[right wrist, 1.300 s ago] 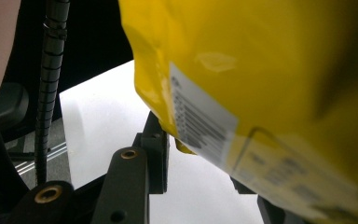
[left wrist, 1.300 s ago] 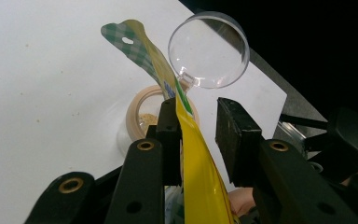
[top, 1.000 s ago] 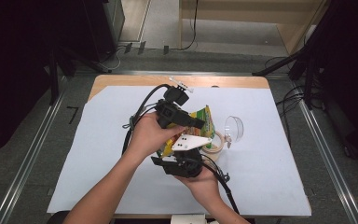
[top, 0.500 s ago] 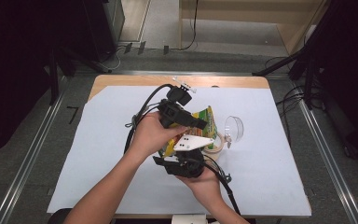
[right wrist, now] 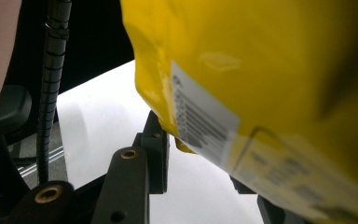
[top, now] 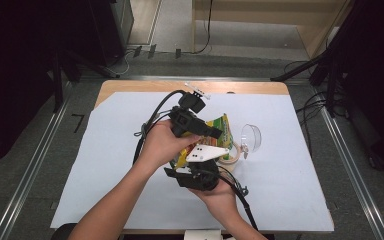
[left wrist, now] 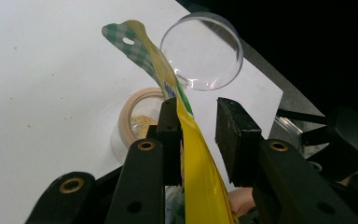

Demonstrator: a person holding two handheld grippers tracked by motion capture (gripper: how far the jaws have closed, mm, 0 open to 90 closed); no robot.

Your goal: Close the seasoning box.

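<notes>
Yellow pouch (left wrist: 186,140) stands between parted jaws above beige-rimmed cup (left wrist: 137,116)

Even overhead light brightens the white table cover (top: 105,165); the surrounding floor is dim. Close to the right gripper's camera, the yellow packet (right wrist: 270,93) is blurred. Beyond the left gripper's jaws, the background is black.

Yellow snack pouch (left wrist: 200,182) with green-and-white check top edge and white barcode label, tan-rimmed clear jar (left wrist: 135,119) holding beige crumbs, colourless transparent lid (left wrist: 203,51), white surface (top: 105,150), black left gripper (left wrist: 198,130), black right gripper (right wrist: 200,163).
</notes>
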